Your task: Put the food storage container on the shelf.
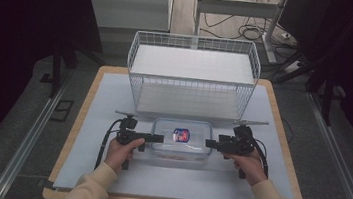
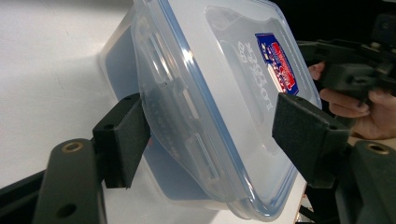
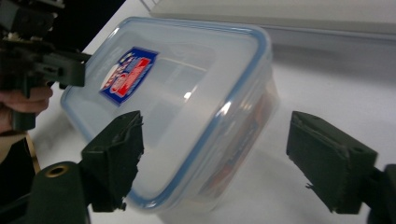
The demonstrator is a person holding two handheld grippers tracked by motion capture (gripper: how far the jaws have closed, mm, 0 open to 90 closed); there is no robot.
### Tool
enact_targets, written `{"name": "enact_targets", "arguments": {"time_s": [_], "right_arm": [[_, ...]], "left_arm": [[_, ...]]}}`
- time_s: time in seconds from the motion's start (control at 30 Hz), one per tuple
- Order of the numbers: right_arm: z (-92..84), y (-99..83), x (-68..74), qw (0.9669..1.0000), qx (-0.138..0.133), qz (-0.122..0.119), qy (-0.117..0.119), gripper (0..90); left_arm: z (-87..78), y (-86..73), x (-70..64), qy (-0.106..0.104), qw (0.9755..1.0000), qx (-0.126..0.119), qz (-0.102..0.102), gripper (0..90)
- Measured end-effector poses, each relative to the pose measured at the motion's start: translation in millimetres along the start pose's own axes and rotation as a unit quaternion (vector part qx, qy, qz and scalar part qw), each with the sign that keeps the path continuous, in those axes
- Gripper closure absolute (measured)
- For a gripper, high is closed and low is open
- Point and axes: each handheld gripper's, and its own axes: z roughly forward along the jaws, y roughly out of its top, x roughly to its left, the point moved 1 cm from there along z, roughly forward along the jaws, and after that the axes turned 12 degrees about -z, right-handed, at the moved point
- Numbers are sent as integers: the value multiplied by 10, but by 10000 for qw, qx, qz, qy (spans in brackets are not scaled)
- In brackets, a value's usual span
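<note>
A clear plastic food container (image 1: 181,139) with a blue-rimmed snap lid and a red-and-blue label (image 1: 181,135) sits on the pale table mat (image 1: 115,92), just in front of a white wire basket (image 1: 192,76) that stands farther back on the table. The left gripper (image 1: 158,138) comes in level from the container's left end, held in the person's left hand (image 1: 120,152), and the right gripper (image 1: 208,144) comes in level from its right end, held in the right hand (image 1: 247,165). In the left gripper view, the container's (image 2: 210,102) end lies between the two black jaws: one pad sits against the side wall under the lid's rim, while the other stands over the lid's top with the jaws spread, and whether that pad presses on the lid cannot be told. In the right gripper view, the jaws are spread wide around the container's (image 3: 182,107) near corner: one pad is right at the lid's rim, the other stands well clear of the wall with bare mat between. The container rests flat on the mat, its lid closed.
</note>
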Motion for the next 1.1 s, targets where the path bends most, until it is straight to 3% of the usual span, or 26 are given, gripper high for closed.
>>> {"name": "enact_targets", "arguments": {"time_s": [0.33, 0.53, 0.6, 0.73, 0.83, 1.1], "right_arm": [[161, -4, -126, 9981, 119, 422, 437, 194], [271, 25, -84, 9959, 227, 485, 724, 183], [294, 30, -85, 9956, 250, 552, 709, 180], [268, 14, -135, 9929, 205, 834, 819, 250], [212, 18, -135, 9932, 189, 796, 828, 327], [149, -8, -146, 9930, 49, 766, 898, 394]], "left_arm": [[1, -1, -1, 3, 10000, -4, 1, 282], [1, -2, -2, 6, 10000, -5, 2, 282], [1, -2, -2, 6, 10000, -5, 3, 282], [3, -5, -1, -4, 10000, -22, 10, 282], [3, -13, 0, -8, 10000, -50, 13, 283], [-29, -49, -42, 38, 9999, -124, 105, 307]]}}
